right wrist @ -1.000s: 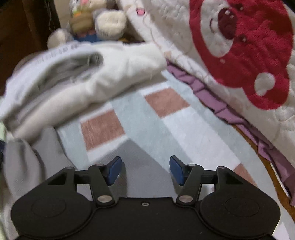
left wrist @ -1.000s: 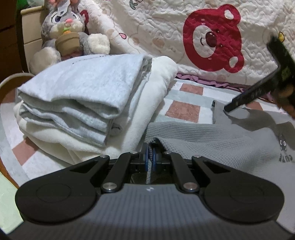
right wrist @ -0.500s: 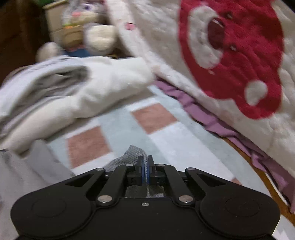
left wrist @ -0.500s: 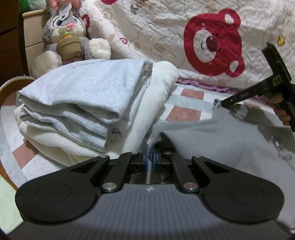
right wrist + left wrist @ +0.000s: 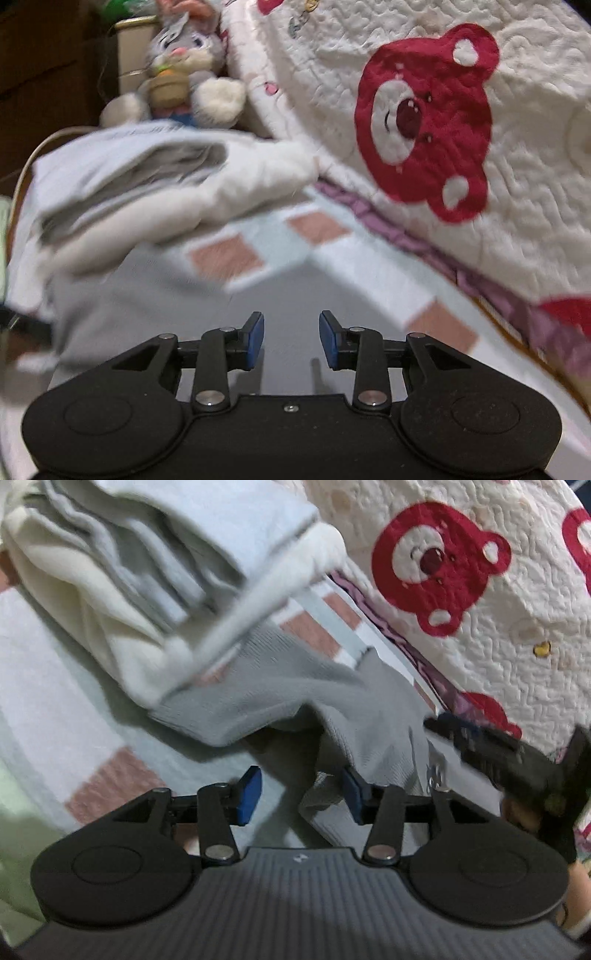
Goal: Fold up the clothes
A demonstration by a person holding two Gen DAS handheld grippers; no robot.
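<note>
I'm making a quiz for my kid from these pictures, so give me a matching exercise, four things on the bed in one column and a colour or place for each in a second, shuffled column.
Things:
1. Bear print
2. Plush rabbit
3. Grey garment
4. Folded stack

Descriptions:
A. lies crumpled just ahead of the left tool
B. red, on the white quilt
C. pale clothes piled in front of the toy
D. sits in the far corner holding a brown pot

Pairs: 1-B, 2-D, 3-A, 4-C

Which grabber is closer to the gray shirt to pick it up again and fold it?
Probably the left gripper. Its jaws are opening with the gray shirt against one blue pad. The right gripper is opening too, with nothing between its pads; the shirt lies off to its left.
</note>
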